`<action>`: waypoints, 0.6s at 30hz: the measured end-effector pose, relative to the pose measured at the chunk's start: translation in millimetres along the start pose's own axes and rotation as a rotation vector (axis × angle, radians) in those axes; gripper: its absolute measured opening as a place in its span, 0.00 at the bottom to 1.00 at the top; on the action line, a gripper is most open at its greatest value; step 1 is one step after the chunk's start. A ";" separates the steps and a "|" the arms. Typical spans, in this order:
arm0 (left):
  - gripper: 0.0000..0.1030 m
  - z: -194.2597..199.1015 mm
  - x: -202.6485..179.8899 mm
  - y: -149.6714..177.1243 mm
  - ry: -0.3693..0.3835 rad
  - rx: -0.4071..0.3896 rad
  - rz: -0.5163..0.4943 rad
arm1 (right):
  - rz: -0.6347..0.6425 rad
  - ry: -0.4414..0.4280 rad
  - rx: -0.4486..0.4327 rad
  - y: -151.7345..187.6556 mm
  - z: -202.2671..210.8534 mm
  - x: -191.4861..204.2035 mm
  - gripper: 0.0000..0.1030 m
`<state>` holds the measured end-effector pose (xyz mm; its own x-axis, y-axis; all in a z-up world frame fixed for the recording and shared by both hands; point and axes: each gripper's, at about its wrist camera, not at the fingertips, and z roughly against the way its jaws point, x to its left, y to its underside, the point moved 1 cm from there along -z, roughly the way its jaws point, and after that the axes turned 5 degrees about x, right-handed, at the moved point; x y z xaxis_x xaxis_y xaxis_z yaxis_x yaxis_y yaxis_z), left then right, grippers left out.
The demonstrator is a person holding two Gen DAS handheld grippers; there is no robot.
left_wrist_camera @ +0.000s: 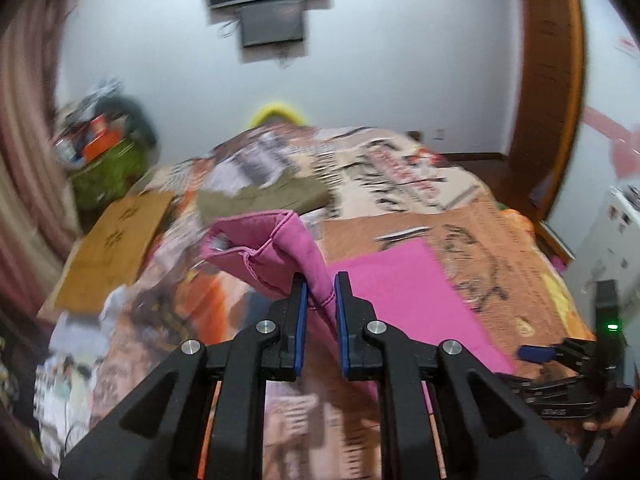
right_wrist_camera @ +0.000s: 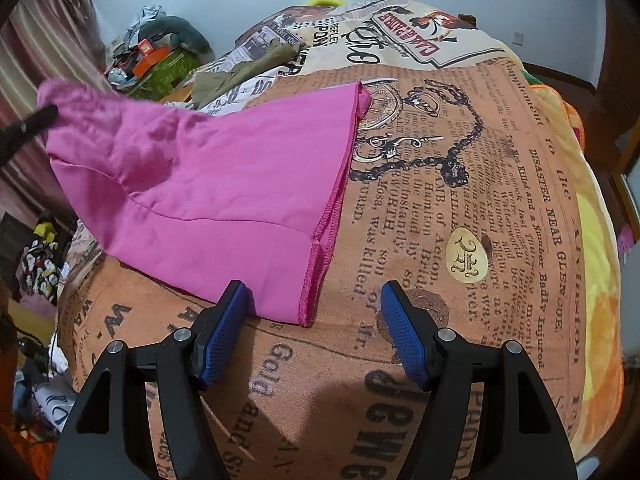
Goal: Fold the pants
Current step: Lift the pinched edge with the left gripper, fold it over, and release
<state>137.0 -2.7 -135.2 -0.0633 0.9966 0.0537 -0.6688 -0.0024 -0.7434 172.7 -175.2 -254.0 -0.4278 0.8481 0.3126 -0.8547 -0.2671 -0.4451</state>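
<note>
The pink pants (right_wrist_camera: pixel 224 172) lie on a bed with a newspaper-print blanket (right_wrist_camera: pixel 440 216). My left gripper (left_wrist_camera: pixel 321 292) is shut on one end of the pants (left_wrist_camera: pixel 280 248) and holds it lifted above the bed; that gripper shows as a dark tip at the left edge of the right wrist view (right_wrist_camera: pixel 28 126). My right gripper (right_wrist_camera: pixel 316 320) is open and empty, low over the blanket at the near hem corner of the pants. It also shows at the right edge of the left wrist view (left_wrist_camera: pixel 560 356).
An olive-green garment (right_wrist_camera: pixel 240 68) lies farther back on the bed. A cardboard box (left_wrist_camera: pixel 112 248) leans at the bed's left side. A cluttered green bin (right_wrist_camera: pixel 160 68) stands by the curtain. A wooden door frame (left_wrist_camera: pixel 552 92) is at right.
</note>
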 end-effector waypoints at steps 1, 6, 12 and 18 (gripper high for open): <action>0.13 -0.1 -8.1 -2.8 0.033 0.001 -0.017 | -0.001 -0.002 0.000 0.4 0.1 -1.2 0.64; 0.13 -9.1 -41.4 -10.7 0.172 0.048 -0.068 | -0.006 -0.003 -0.006 2.3 1.0 -1.7 0.64; 0.11 -27.6 -67.0 -11.8 0.295 0.139 -0.083 | -0.011 -0.010 -0.007 1.1 0.5 -1.8 0.64; 0.11 -52.9 -80.6 -5.4 0.453 0.281 -0.038 | -0.016 -0.017 -0.009 1.6 0.6 -2.4 0.64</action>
<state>184.8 -78.6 -170.8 0.2495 0.9324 -0.2616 -0.8407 0.0745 -0.5363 172.1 -177.9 -254.9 -0.4190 0.8442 0.3342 -0.8590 -0.2493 -0.4471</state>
